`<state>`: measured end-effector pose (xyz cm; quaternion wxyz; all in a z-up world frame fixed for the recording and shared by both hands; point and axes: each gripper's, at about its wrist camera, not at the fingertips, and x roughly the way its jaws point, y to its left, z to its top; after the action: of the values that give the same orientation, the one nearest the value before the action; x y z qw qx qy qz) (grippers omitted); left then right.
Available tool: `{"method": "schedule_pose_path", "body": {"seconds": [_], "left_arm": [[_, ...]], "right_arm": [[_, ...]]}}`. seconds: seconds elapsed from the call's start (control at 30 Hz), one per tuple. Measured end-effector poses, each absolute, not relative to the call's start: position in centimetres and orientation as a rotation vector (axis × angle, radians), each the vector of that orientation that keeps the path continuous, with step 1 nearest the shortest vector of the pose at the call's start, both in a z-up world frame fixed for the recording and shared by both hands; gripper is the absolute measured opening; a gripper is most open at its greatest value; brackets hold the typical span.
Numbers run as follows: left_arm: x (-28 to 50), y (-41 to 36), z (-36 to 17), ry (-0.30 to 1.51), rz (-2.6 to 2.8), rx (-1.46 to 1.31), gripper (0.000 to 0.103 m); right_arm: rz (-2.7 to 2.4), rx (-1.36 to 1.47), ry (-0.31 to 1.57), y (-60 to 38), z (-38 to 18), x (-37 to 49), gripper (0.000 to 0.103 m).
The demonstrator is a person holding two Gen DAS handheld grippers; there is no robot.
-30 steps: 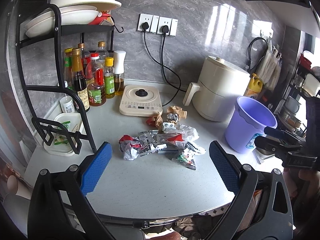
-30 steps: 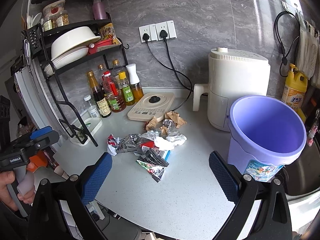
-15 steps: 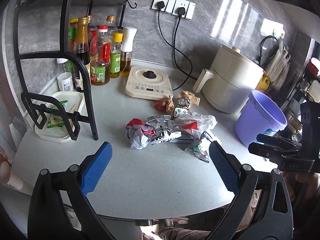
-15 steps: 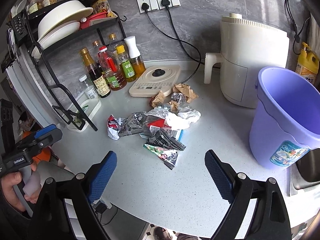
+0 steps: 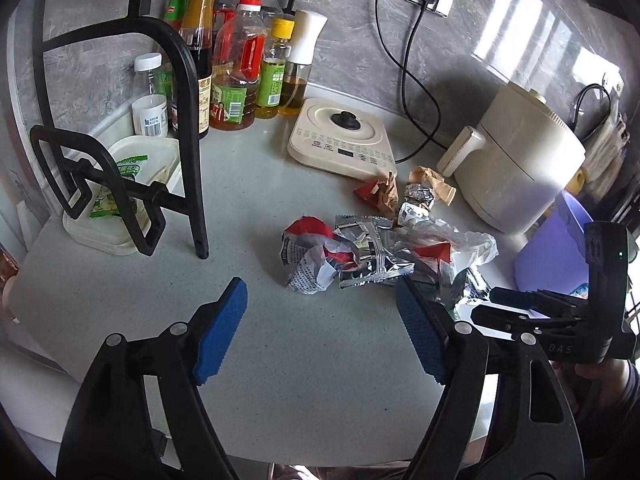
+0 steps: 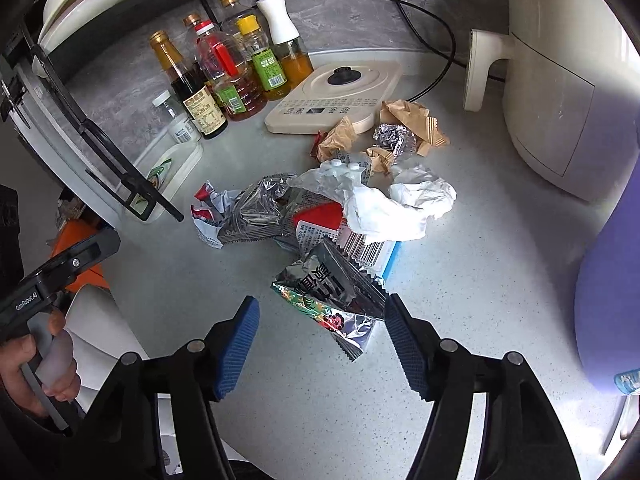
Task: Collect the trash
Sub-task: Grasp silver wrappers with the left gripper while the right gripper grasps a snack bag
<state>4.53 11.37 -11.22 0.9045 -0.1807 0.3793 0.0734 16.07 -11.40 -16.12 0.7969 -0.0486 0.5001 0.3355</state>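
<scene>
Both claws spread over a heap of wrappers on the tabletop.

Left claw [image 5: 322, 330] gaping, empty, crumpled wrappers [image 5: 360, 254] at twelve o'clock. Right claw [image 6: 320, 344] gaping too, straddling a dark snack packet [image 6: 334, 294] without touching. Purple bucket [image 6: 612, 280] at three o'clock; brown paper wads [image 6: 412, 120] beside a cream cooker [image 6: 336, 92].

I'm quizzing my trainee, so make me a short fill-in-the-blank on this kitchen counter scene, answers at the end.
1. Both the left gripper and the right gripper are ____.
2. The bucket for the trash is ____ in colour.
3. Between the right gripper's fingers lies a snack ____.

Answers: open; purple; wrapper
</scene>
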Motion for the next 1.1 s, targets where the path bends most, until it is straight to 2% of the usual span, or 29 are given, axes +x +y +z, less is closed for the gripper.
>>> {"method": "schedule_pose_path", "body": {"seconds": [0.13,0.27,0.3,0.33,0.4,0.5,0.57,0.63,0.77,0.8,0.83,0.87,0.9,1.0,1.07,1.1], "left_arm": [[6.5,11.5,-12.3,0.803,0.148,-0.388,0.076],[8.7,11.6,-13.3,0.819,0.154,-0.402,0.076],[9.2,11.6,-13.6,0.819,0.157,-0.404,0.076],[9.7,11.6,-13.8,0.82,0.16,-0.404,0.076],[10.8,11.6,-14.5,0.829,0.167,-0.404,0.076],[12.1,11.8,-15.4,0.839,0.19,-0.417,0.076],[12.6,11.9,-15.8,0.837,0.204,-0.435,0.074],[13.0,12.0,-16.2,0.854,0.225,-0.439,0.04],[12.7,12.3,-16.1,0.836,0.229,-0.467,0.033],[12.4,12.3,-15.9,0.827,0.237,-0.453,0.033],[12.1,12.3,-15.6,0.819,0.242,-0.446,0.033],[11.7,12.5,-15.4,0.81,0.247,-0.446,0.033],[11.4,12.6,-15.1,0.803,0.251,-0.448,0.033],[10.2,13.1,-14.4,0.787,0.262,-0.444,0.033],[9.2,13.3,-14.0,0.779,0.276,-0.433,0.033],[8.7,13.4,-13.9,0.779,0.28,-0.431,0.033]], "right_arm": [[0.76,-0.136,1.1,-10.6,-17.1,17.1,0.06],[0.798,-0.163,1.127,-10.1,-17.9,17.5,0.036],[0.807,-0.166,1.135,-10.1,-18.0,17.6,0.025],[0.815,-0.164,1.138,-10.1,-18.0,17.7,0.019],[0.82,-0.16,1.136,-10.2,-18.0,17.8,0.013],[0.827,-0.15,1.135,-10.6,-17.9,17.9,0.01],[0.828,-0.146,1.137,-11.0,-17.8,17.9,0.01],[0.832,-0.14,1.134,-11.3,-17.7,17.8,0.01],[0.855,-0.145,1.121,-11.3,-17.1,17.6,0.011],[0.846,-0.156,1.117,-11.2,-17.0,17.6,0.018],[0.841,-0.161,1.125,-11.1,-17.0,17.6,0.053],[0.837,-0.157,1.133,-11.1,-16.9,17.6,0.07],[0.83,-0.145,1.113,-11.3,-16.7,17.4,0.078],[0.843,-0.15,1.118,-10.7,-17.1,17.5,0.061],[0.828,-0.133,1.143,-10.4,-18.0,17.9,0.056],[0.822,-0.124,1.16,-10.3,-18.5,18.2,0.041]]}}
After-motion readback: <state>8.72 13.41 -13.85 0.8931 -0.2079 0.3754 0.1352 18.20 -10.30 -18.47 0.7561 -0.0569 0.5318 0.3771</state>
